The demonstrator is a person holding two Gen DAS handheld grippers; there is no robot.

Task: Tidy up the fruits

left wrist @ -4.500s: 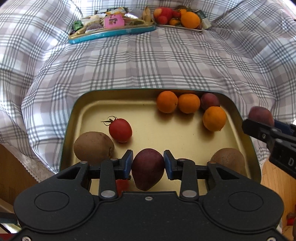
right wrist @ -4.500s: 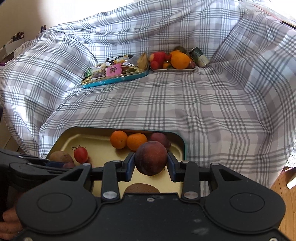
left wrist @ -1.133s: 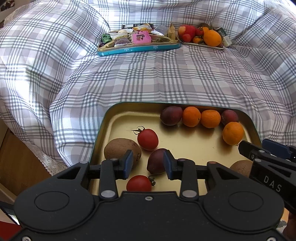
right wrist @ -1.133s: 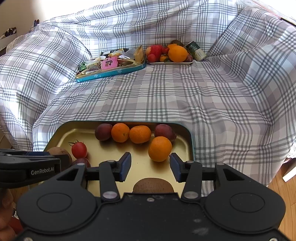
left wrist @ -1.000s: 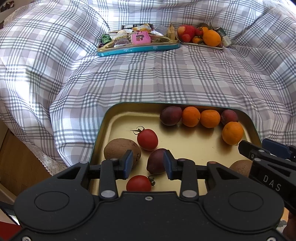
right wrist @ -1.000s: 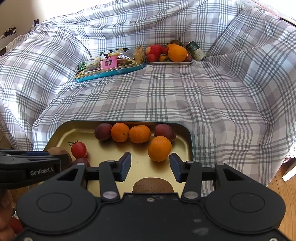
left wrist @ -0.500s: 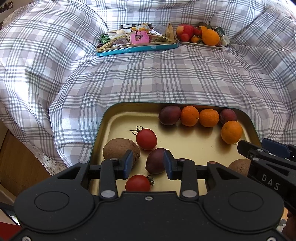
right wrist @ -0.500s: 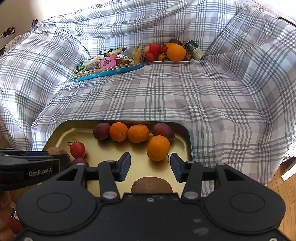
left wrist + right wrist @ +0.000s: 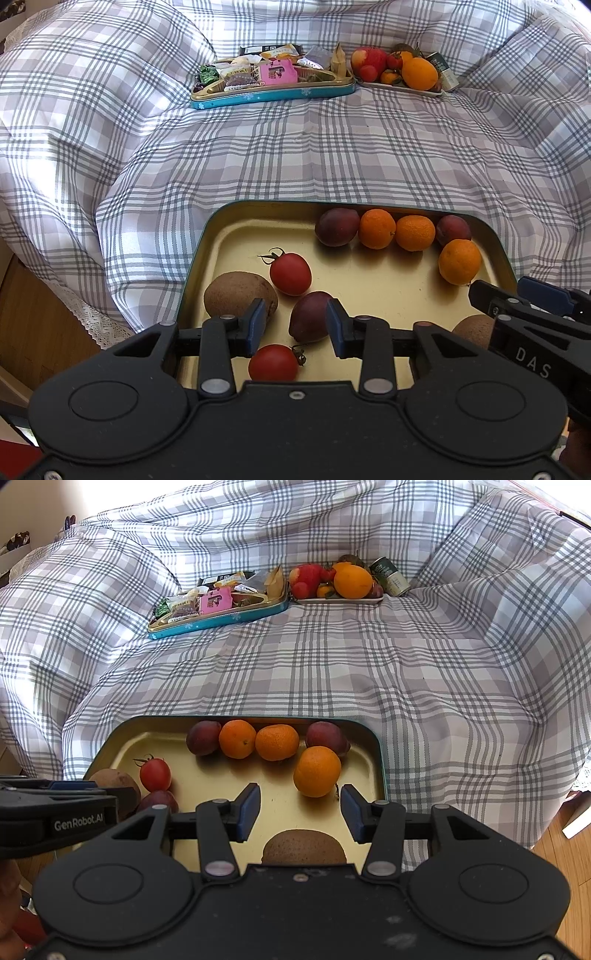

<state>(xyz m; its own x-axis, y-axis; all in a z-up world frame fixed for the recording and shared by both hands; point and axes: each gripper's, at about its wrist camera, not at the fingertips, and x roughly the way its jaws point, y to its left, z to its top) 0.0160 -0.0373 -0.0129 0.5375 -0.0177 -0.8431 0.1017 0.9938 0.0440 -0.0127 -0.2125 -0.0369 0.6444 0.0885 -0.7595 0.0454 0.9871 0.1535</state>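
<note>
Back row in the gold tray [image 9: 236, 229] looks sorted – plums and oranges lined up; kiwis, tomatoes, front plum [image 9: 309, 316] left loose – both grippers' fingers released, grasping nothing

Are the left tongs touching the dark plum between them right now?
Cannot tell. In the left wrist view the left tongs stand open around the dark plum: a gap shows on the left, but the right pad overlaps its edge.

Left claw [image 9: 295, 326] parted and empty, right claw [image 9: 299, 808] spread wide, both level
</note>
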